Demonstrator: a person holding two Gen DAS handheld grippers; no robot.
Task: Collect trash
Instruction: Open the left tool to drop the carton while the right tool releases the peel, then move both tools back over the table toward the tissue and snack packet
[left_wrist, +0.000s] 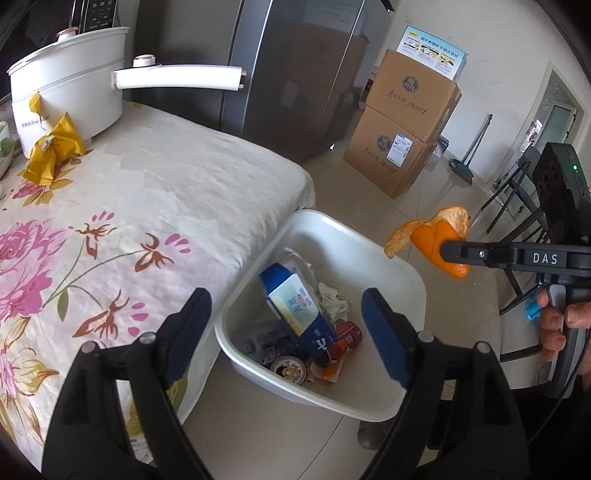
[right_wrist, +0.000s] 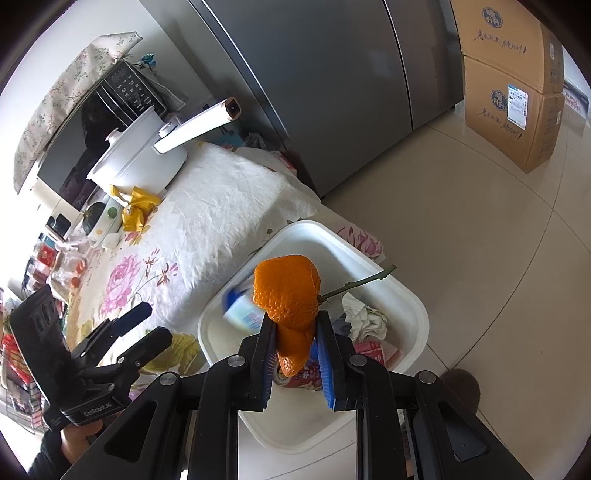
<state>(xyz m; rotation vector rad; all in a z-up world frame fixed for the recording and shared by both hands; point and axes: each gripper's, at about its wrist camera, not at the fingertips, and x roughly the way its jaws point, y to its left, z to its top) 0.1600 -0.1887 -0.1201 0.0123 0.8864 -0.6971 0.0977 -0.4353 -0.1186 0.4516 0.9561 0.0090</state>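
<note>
A white bin (left_wrist: 317, 225) (right_wrist: 306, 226) stands on the floor against the table's end. Inside it lie a blue-and-white carton (left_wrist: 291, 299), drink cans (left_wrist: 288, 367) and crumpled tissue (left_wrist: 332, 299) (right_wrist: 364, 314). The carton looks blurred in the right wrist view. My left gripper (left_wrist: 284, 299) (right_wrist: 155, 321) hangs open above the bin with nothing between its fingers. My right gripper (right_wrist: 294, 321) (left_wrist: 448, 251) is shut on an orange peel (right_wrist: 286, 288) (left_wrist: 428, 240), held over the bin's right rim. A crumpled yellow wrapper (left_wrist: 55, 147) (right_wrist: 138, 206) lies on the table by the pot.
The table (left_wrist: 166, 192) wears a floral cloth; a white long-handled pot (left_wrist: 70, 92) stands at its far end. Behind are a grey fridge (left_wrist: 295, 74) and stacked cardboard boxes (left_wrist: 402, 147). Dark chair legs (left_wrist: 517, 206) stand to the right on the tiled floor.
</note>
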